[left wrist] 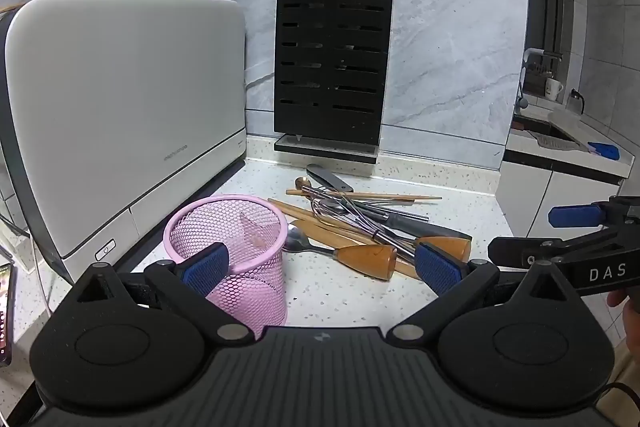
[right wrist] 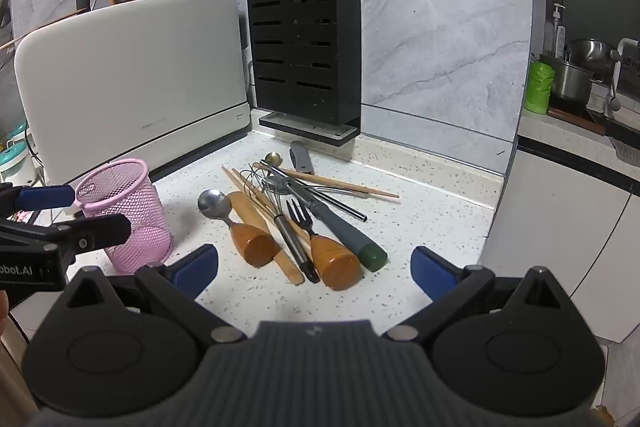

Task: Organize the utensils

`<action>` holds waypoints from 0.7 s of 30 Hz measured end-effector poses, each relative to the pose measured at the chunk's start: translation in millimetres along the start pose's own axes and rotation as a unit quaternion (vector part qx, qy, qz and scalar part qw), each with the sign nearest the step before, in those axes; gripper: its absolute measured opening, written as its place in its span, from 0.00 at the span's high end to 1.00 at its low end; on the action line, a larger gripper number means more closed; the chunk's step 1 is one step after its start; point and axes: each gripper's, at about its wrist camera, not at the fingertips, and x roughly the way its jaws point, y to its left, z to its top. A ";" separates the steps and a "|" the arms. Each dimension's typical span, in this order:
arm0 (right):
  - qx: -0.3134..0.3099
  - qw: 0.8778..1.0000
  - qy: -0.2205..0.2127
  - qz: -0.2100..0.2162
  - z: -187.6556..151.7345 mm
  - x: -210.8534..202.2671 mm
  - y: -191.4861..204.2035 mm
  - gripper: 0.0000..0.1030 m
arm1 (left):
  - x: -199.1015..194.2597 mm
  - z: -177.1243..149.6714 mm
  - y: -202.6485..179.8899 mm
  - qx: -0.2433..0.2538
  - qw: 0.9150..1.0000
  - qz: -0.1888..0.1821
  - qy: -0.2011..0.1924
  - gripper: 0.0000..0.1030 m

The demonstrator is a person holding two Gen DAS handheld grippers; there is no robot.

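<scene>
Pink mesh cup: upright and empty on my speckled counter, just beside the white appliance, left of the utensil heap.
Utensil heap: spoon and fork, both with stubby wooden handles, a whisk, chopsticks, a grey-handled tool with a green tip, all crossed over one another on the counter.
Black slotted block: upright against the marble wall behind the heap, wooden handles sticking out of its top.
Left gripper: my jaws spread wide, nothing between the pads; in its own view the left blue finger overlaps the cup's rim.
Right gripper: released too, fully spread, hovering over the handle ends of the heap, touching none.
</scene>
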 end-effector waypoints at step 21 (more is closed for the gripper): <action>-0.002 1.000 0.000 -0.001 -0.6 -0.8 1.0 0.03 | 0.3 1.2 -0.1 0.004 1.000 0.003 -0.001 0.00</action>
